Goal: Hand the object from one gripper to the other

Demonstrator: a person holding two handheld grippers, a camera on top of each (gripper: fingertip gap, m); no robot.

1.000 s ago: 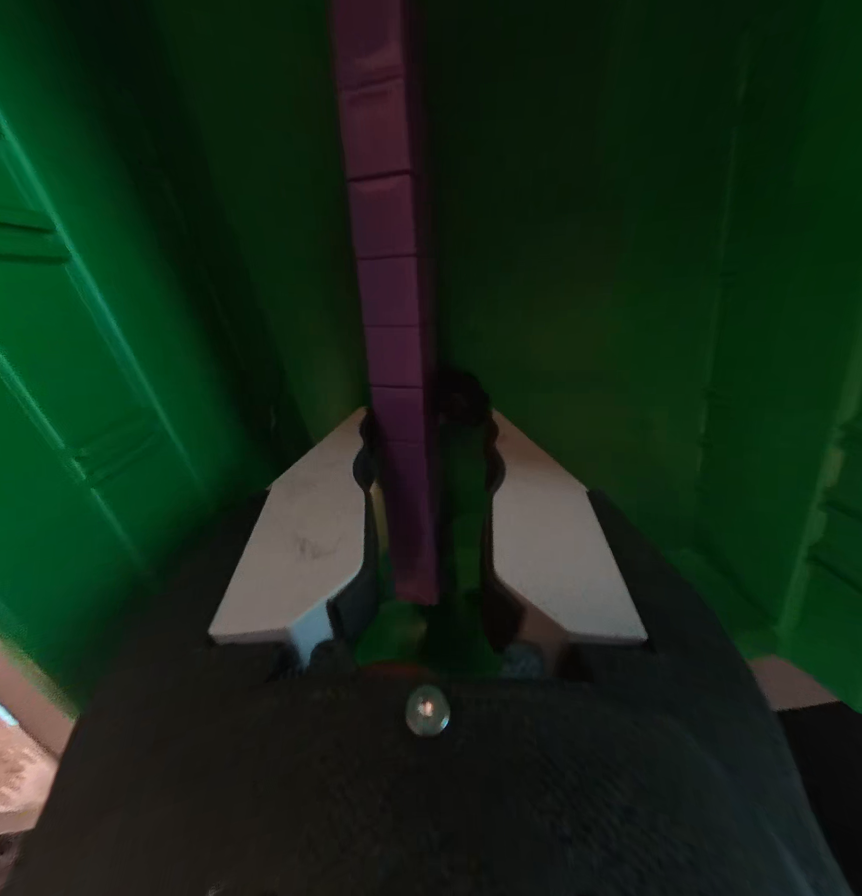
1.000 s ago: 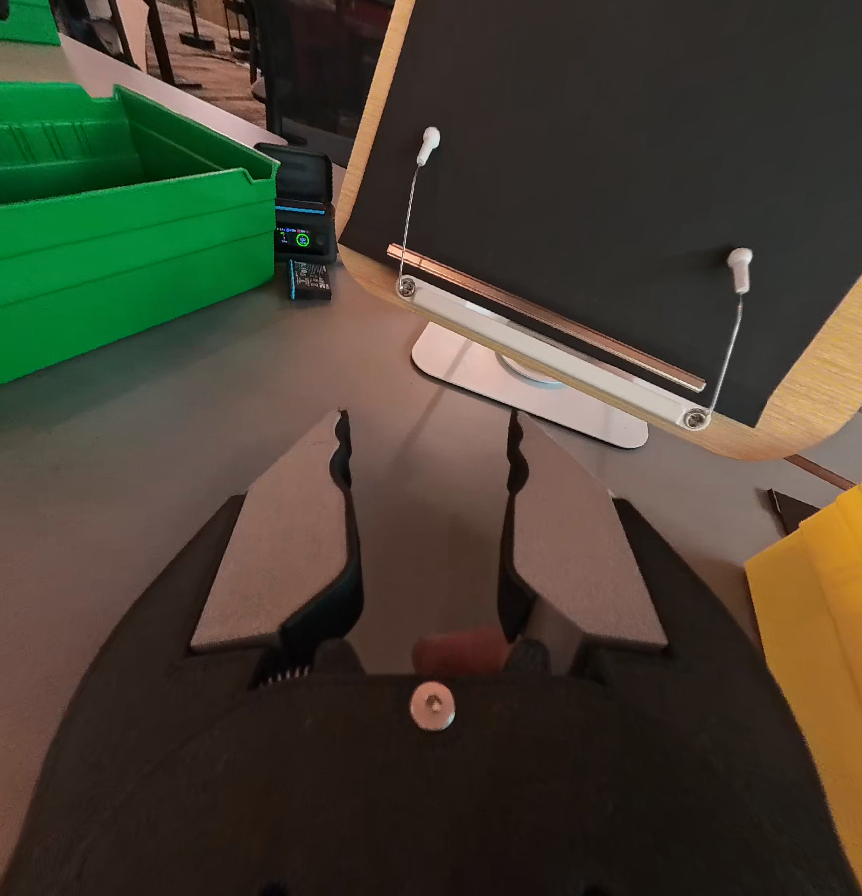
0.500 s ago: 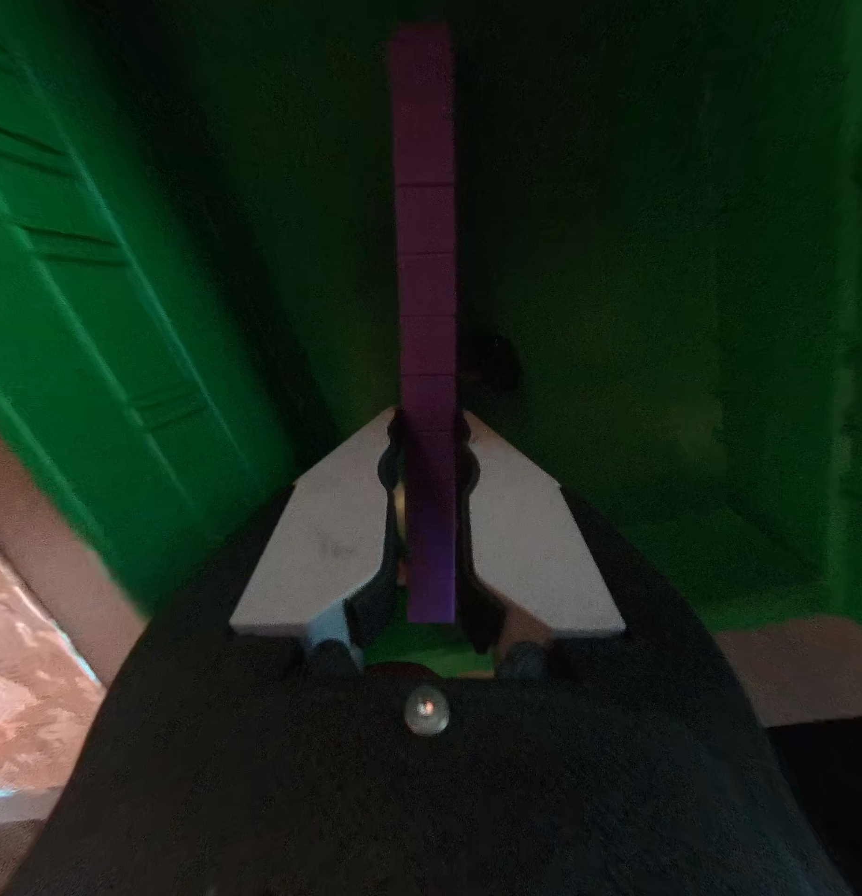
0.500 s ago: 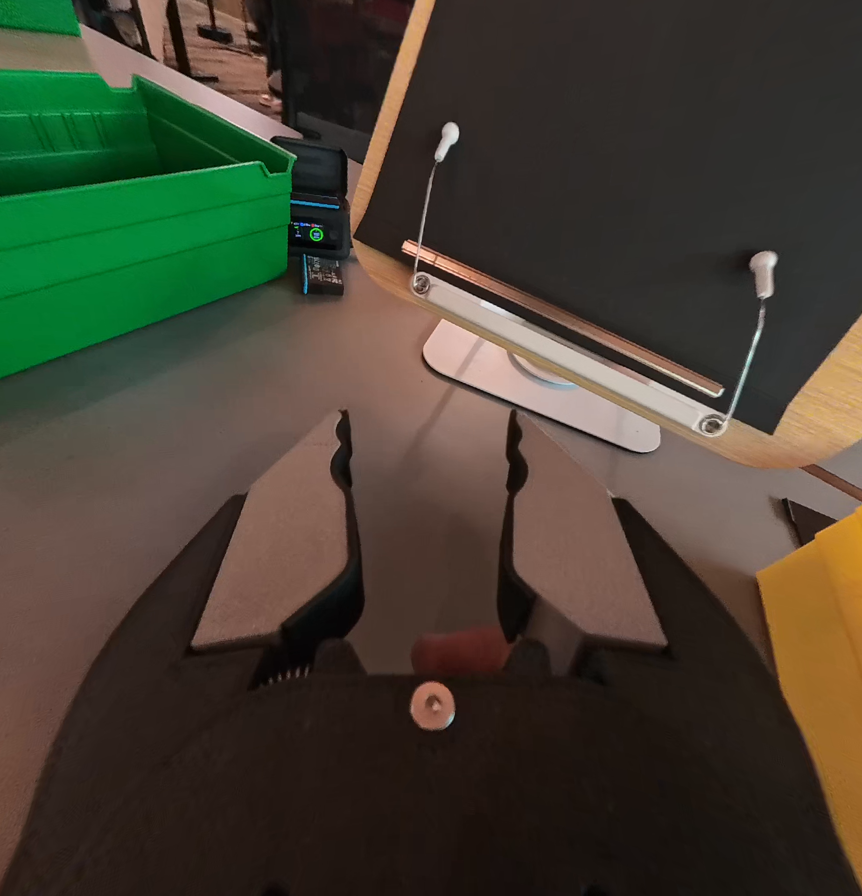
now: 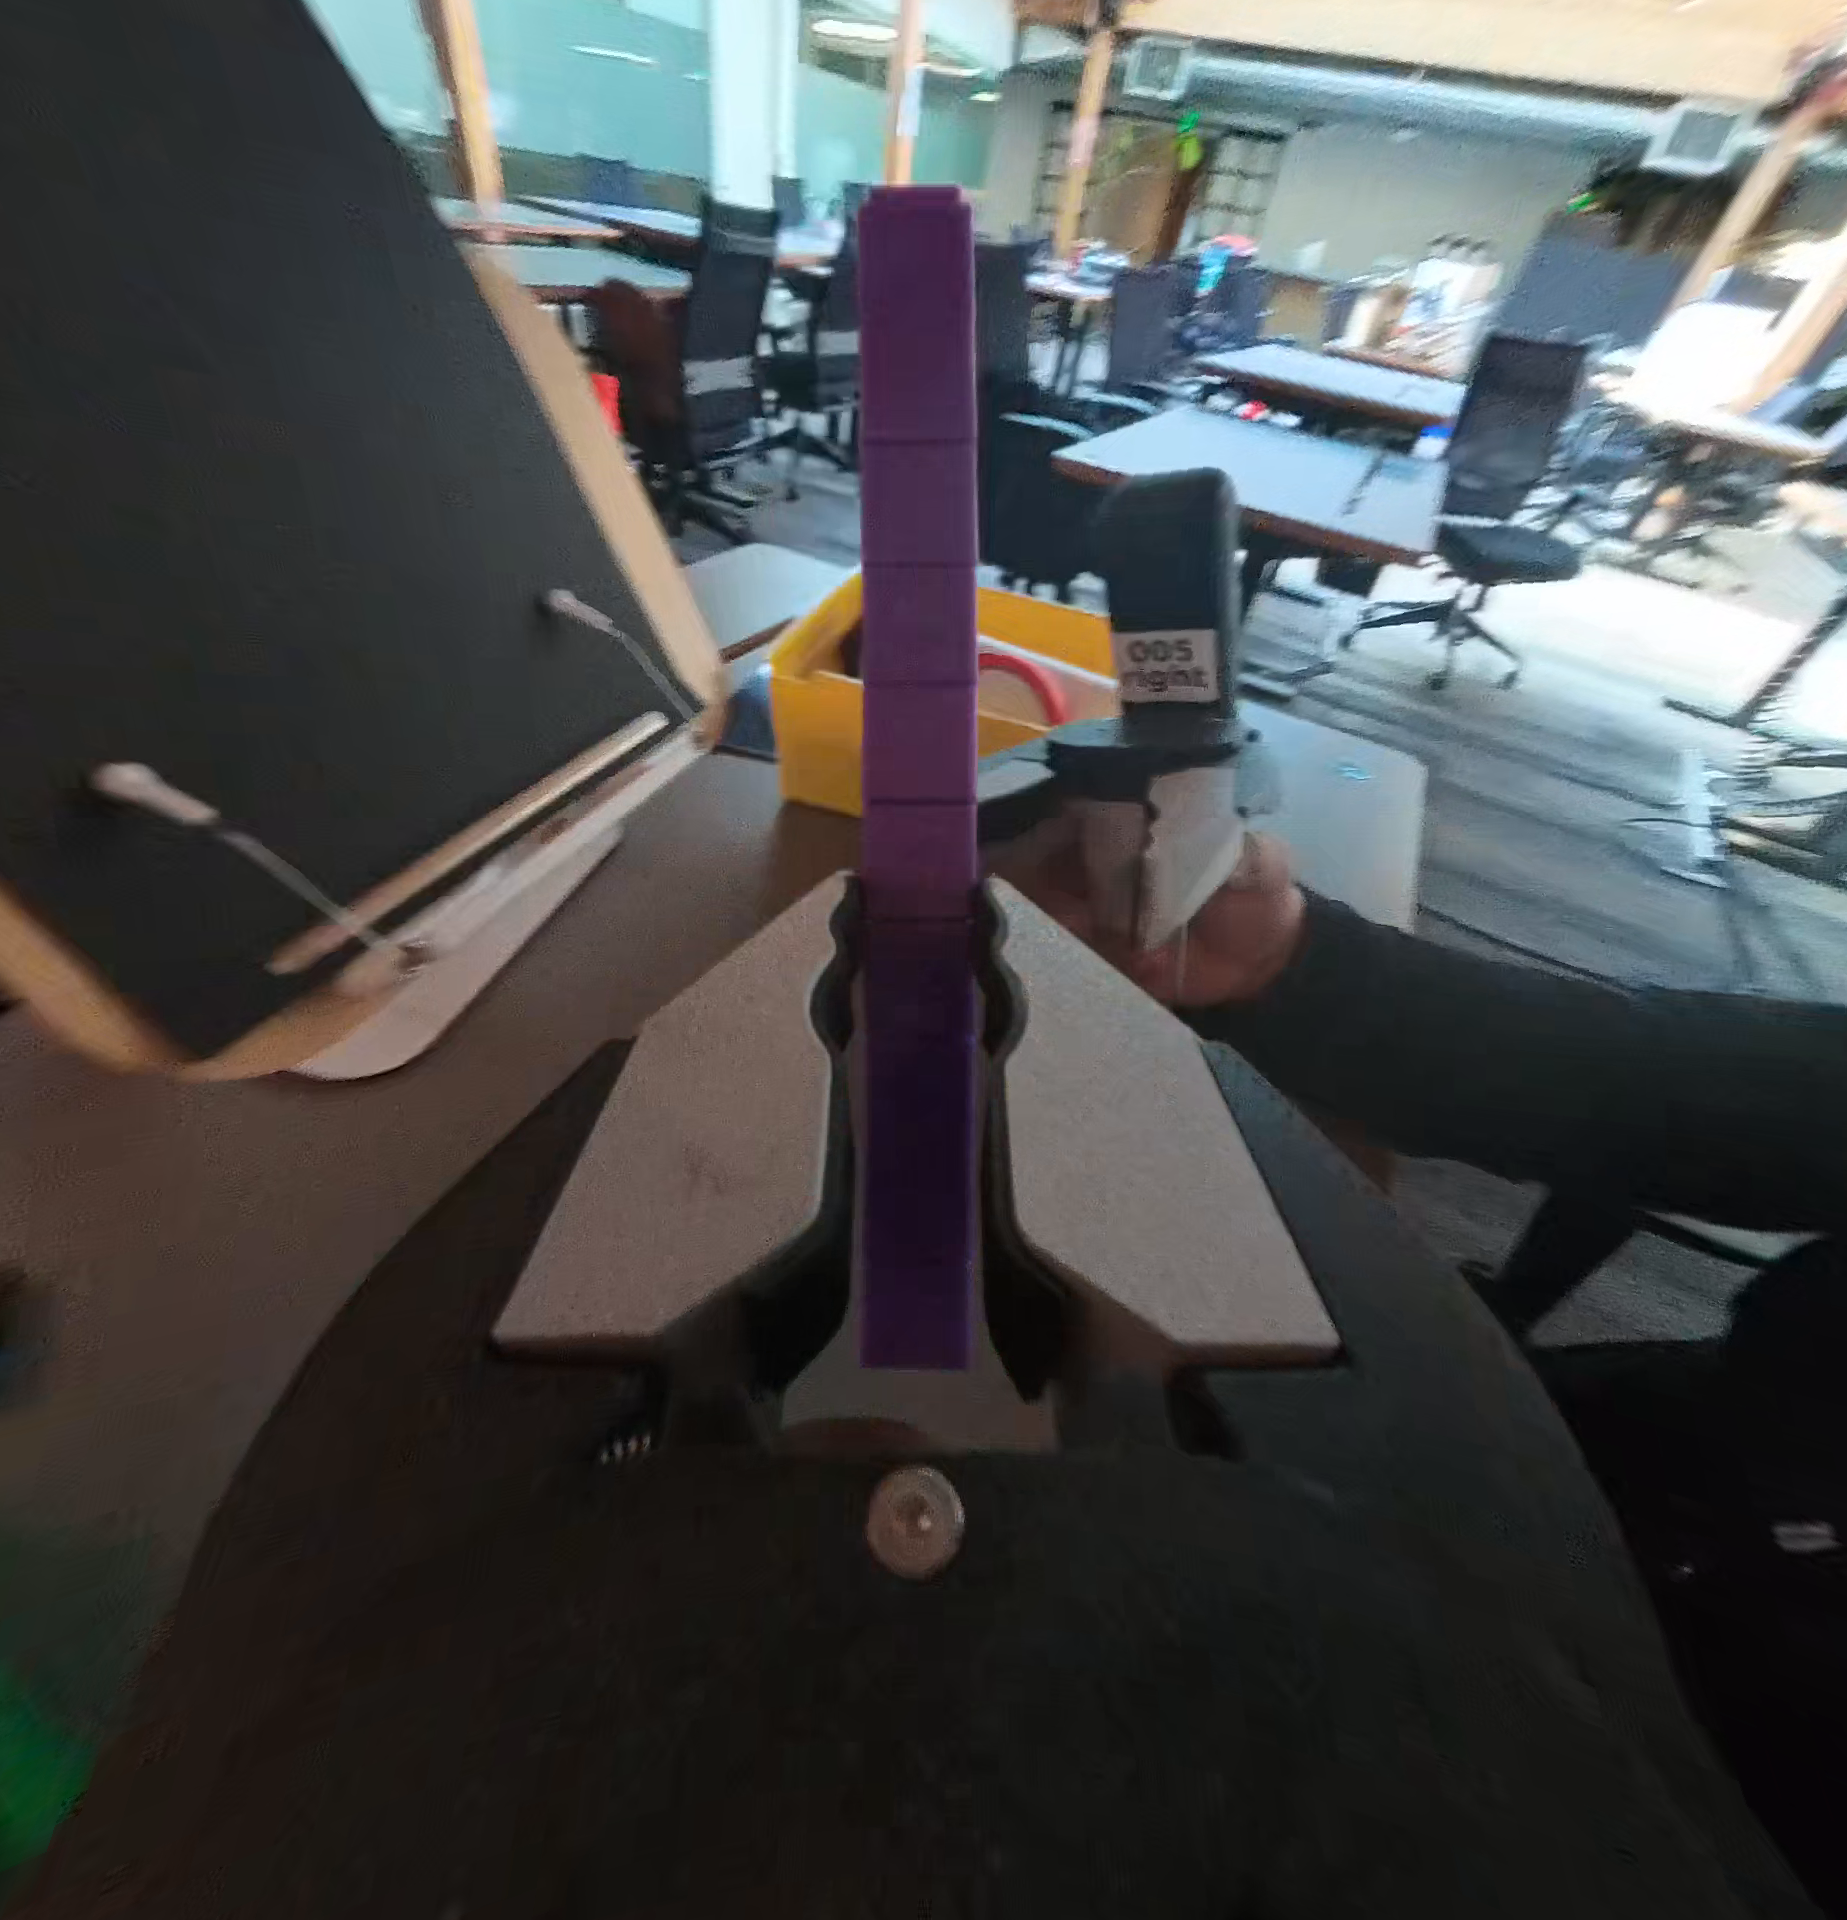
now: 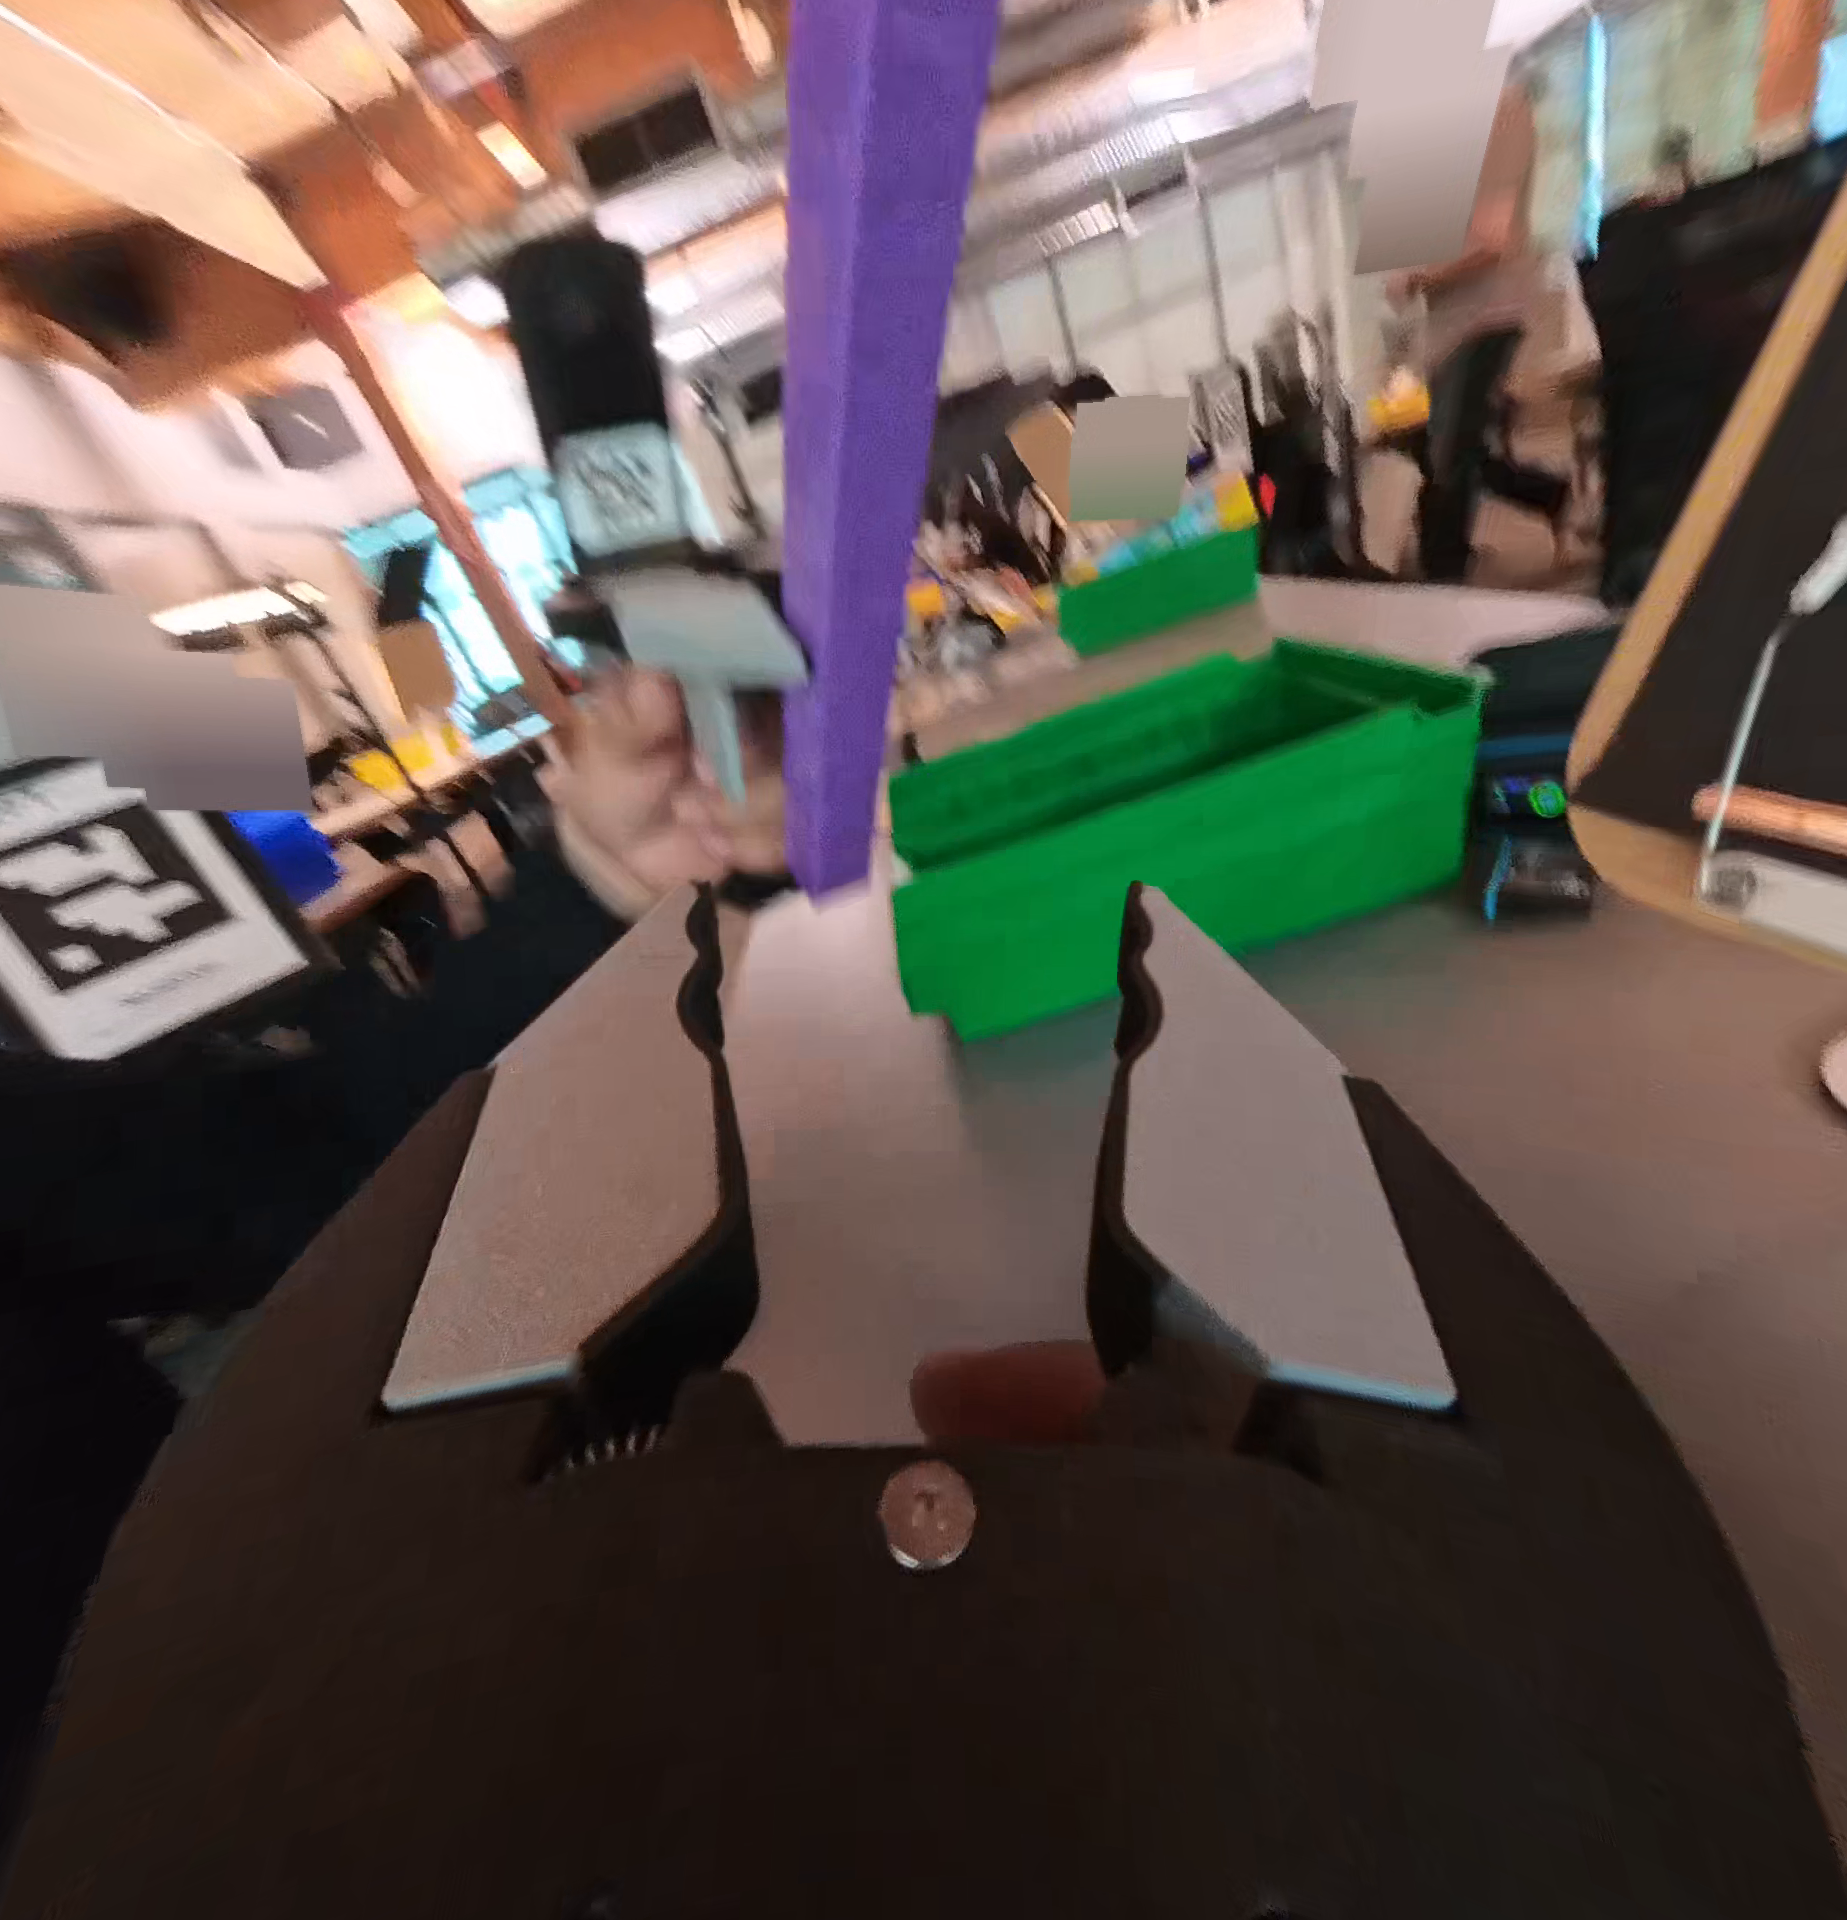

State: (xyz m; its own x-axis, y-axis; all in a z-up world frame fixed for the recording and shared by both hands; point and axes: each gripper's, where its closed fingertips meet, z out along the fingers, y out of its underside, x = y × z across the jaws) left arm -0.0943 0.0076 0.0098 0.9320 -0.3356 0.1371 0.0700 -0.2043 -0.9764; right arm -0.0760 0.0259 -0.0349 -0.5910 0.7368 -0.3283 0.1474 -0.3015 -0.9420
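Moved since a second ago: we have lifted the purple block rod [image 5: 917, 727] out of the green bin [image 6: 1189, 821]; the left wrist view, filled then by the bin's dark inside, now shows the room, and our right hand-held gripper [image 6: 919, 914] has swung round to face the rod.

Left hand-held gripper [image 5: 917, 914]: pinching the rod's lower part between both fingers, so that the rod stands straight up out of them.

Right hand-held gripper: spread wide and empty, with the rod's end hanging just past its fingertips and slightly left of the middle of the gap.

Rod relative to the bin: above the surface [image 6: 1521, 1091], clear of the bin, on the side nearer the right hand-held gripper.

Other things by the bin: a black book stand [image 5: 223, 520] is beyond it, and a yellow bin [image 5: 825, 717] is further along the surface.

Step, as we judge it: the approach to the handover; nothing has passed across yet.

Risk one: the rod looks like stacked cubes, so a squeeze across a joint or a sideways knock could snap it apart.

Risk two: the right wrist view is smeared with motion; closing at this speed may catch only the tip, and the rod would tilt or slip.

Risk three: if we loosen the left grip before the right one bites, the rod drops to the surface.
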